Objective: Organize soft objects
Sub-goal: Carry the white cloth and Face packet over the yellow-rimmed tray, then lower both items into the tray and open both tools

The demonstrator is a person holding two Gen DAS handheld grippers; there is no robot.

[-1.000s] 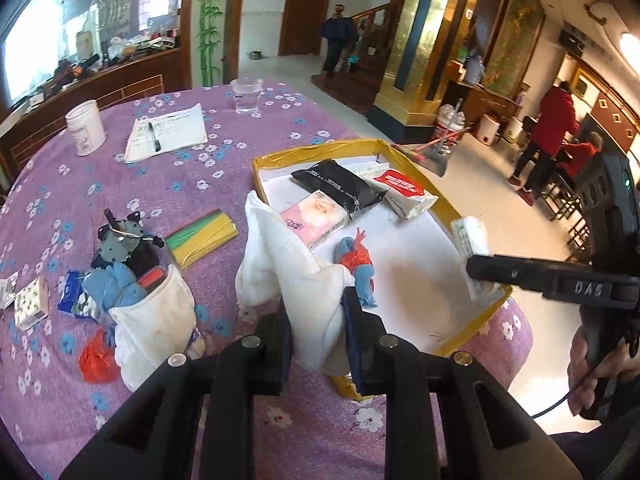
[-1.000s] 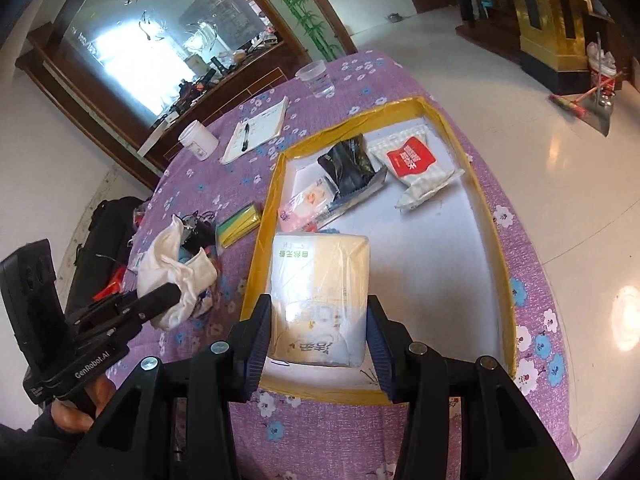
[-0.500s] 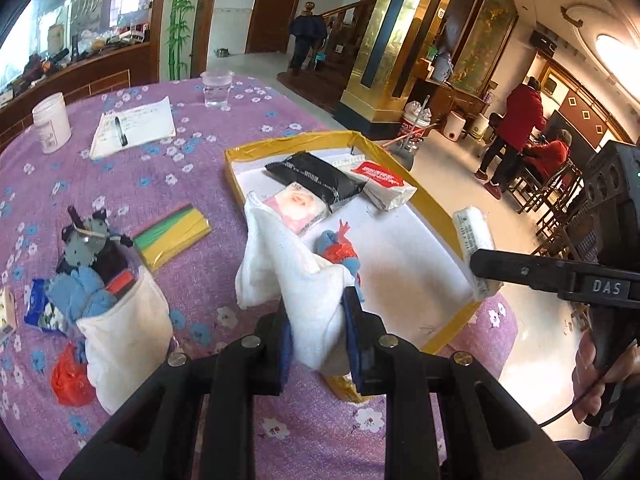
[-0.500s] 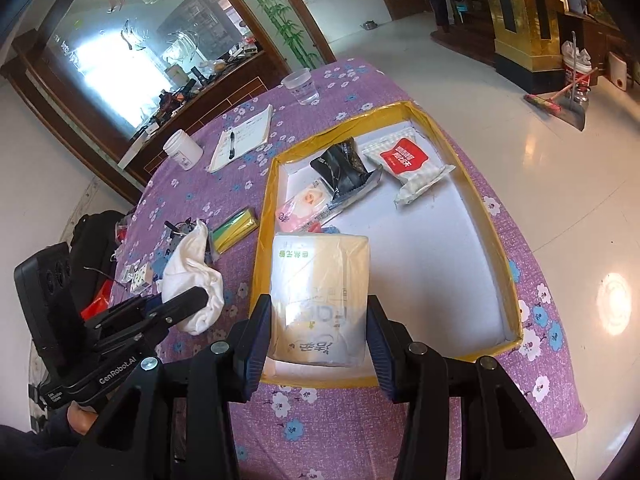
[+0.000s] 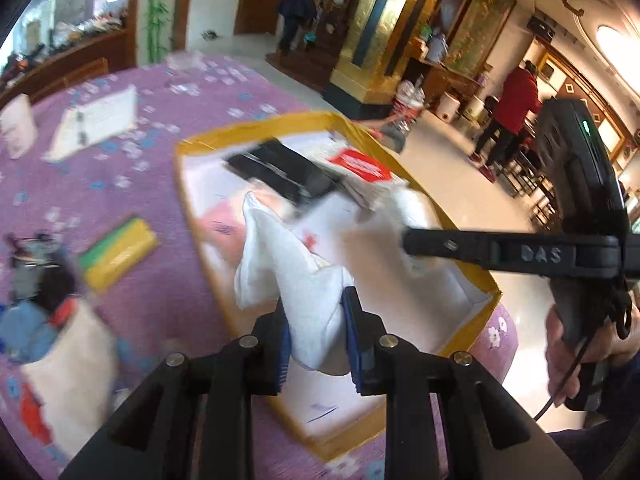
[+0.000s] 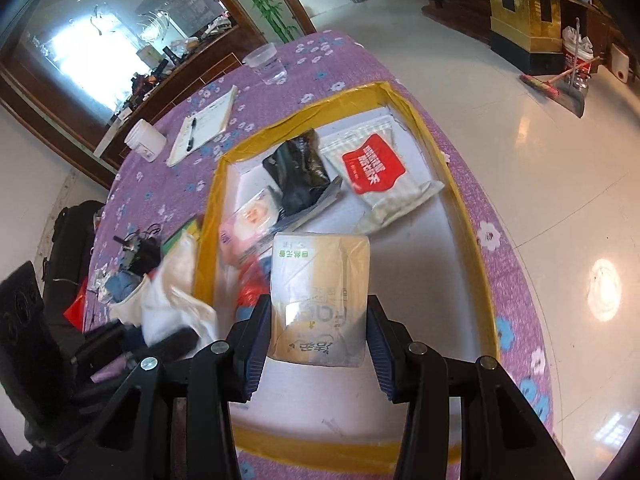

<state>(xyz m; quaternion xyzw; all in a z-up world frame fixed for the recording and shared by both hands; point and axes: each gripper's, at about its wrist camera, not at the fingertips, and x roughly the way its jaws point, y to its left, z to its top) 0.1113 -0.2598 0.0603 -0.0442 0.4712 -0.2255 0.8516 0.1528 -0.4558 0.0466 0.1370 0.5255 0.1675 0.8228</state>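
left tongs (image 5: 316, 336) clamp a white cloth (image 5: 288, 264) — right tongs (image 6: 318, 344) clamp a tissue pack (image 6: 320, 288); "das" on the right tongs' arm.

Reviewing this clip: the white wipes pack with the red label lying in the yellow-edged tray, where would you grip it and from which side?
Grip the wipes pack across its narrow width, near mid-length, coming down from above. It lies flat on the tray, long and pillow-shaped, so its two long edges suit the fingers. One corner sits close to the black pouch, so the edge nearer the tray wall looks freer.
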